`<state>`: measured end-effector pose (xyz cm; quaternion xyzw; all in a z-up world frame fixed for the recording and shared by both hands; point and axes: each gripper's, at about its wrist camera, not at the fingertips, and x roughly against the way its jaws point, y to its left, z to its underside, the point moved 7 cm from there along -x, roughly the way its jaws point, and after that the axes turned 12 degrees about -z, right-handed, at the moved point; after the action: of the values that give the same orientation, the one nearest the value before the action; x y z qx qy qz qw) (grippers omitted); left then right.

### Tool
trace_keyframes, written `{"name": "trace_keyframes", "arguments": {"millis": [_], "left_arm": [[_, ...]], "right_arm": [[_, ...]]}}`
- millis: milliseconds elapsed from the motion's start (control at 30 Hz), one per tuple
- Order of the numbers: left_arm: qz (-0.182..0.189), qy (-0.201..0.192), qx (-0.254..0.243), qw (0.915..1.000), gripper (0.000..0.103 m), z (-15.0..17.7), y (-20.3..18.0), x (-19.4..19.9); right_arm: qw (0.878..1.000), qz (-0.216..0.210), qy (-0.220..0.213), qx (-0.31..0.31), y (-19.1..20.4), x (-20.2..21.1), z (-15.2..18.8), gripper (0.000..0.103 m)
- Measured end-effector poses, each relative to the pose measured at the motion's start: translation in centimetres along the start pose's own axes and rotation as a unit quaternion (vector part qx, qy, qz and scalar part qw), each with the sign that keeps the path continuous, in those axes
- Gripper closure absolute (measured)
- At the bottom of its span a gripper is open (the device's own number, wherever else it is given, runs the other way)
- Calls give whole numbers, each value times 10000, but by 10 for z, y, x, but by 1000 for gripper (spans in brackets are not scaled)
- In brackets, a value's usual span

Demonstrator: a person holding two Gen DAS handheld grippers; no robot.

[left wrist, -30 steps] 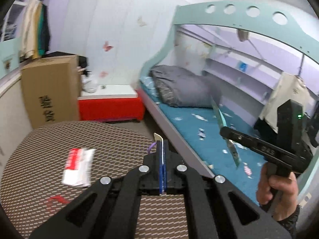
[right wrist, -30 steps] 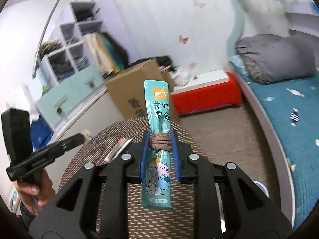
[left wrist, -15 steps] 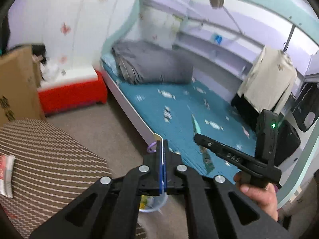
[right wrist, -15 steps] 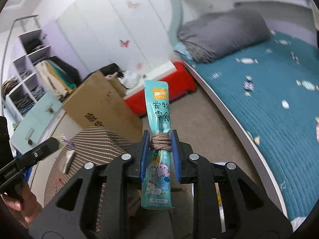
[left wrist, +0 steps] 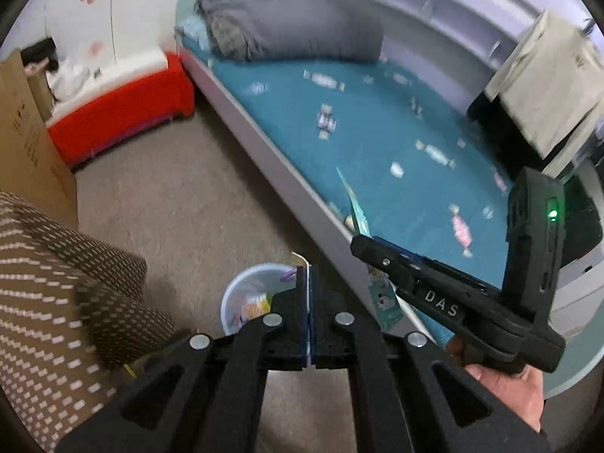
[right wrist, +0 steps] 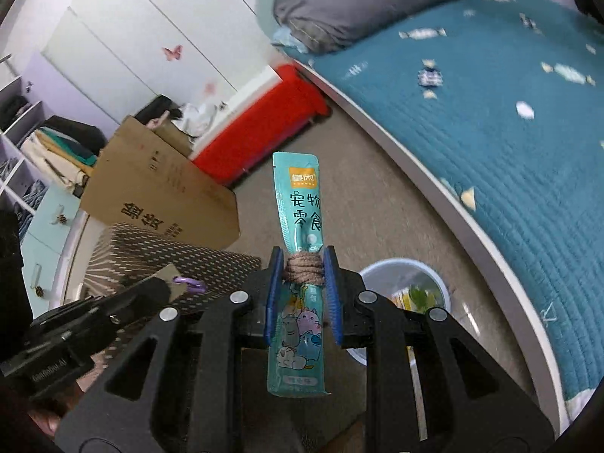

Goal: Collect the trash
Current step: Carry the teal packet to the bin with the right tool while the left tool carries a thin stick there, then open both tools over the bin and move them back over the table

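Bin [left wrist: 245, 298] between table [left wrist: 56, 302] and bed [left wrist: 377, 143]

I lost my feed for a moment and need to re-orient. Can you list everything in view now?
Teal snack sachet: one, teal, brown cord round its middle, clamped in right gripper.
Thin pale card with purple loop: one, in left gripper.
Pale blue round bin: one, on floor beside bed, trash inside.
Brown patterned round table: one, left of bin.
Cardboard box: one, brown, behind table.
Red bench: one, by wall.
Bed with teal cover: one; grey duvet at its head.
Left gripper: shut on card.
Right gripper: shut on sachet.
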<state>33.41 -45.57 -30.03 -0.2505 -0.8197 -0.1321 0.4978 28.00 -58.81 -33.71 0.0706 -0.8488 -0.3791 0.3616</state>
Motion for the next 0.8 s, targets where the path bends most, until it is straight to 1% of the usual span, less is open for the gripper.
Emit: {"name": "trace_keyframes", "arguments": {"millis": [100, 133, 167, 200, 233, 267, 300, 333, 400, 433, 500, 567, 667, 800], "left_arm": [[-133, 437, -72, 9989, 102, 1, -3, -39], [-127, 595, -118, 9981, 101, 3, -4, -51], [-136, 687, -142, 9974, 98, 4, -6, -57], [-214, 833, -180, 9961, 91, 6, -6, -69], [-381, 957, -178, 9945, 54, 7, -3, -78], [-571, 988, -153, 9934, 19, 8, 1, -82], [-800, 906, -113, 9926, 16, 8, 7, -82], [-865, 833, -119, 9927, 15, 8, 8, -82], [-714, 886, -132, 9934, 15, 10, 8, -81], [-719, 870, -120, 9935, 15, 11, 10, -79], [-790, 723, -120, 9942, 13, 9, 12, -71], [-854, 573, -99, 9946, 13, 7, 14, -62], [-730, 318, -33, 9968, 12, 7, 13, -38], [-703, -32, -13, 9975, 11, 7, 12, -7]], "right_arm": [[9994, 46, 199, -274, -22, -22, 5, 80], [9989, 68, 280, -364, -30, -29, 7, 79], [9981, 78, 372, -485, -40, -38, 10, 79], [9972, 27, 423, -624, -49, -47, 14, 79], [9964, -31, 461, -715, -54, -52, 16, 74], [9948, -71, 548, -861, -62, -60, 21, 63], [9933, 27, 593, -990, -71, -64, 25, 41], [9925, 141, 579, -1071, -80, -65, 29, 32], [9919, 198, 537, -1138, -86, -62, 35, 30], [9917, 225, 490, -1171, -87, -59, 37, 21], [9919, 298, 363, -1180, -88, -51, 39, 9], [9923, 352, 252, -1157, -86, -39, 40, 7], [9927, 467, 80, -1107, -81, -21, 36, 6], [9941, 516, -166, -942, -62, 4, 27, 6]]}}
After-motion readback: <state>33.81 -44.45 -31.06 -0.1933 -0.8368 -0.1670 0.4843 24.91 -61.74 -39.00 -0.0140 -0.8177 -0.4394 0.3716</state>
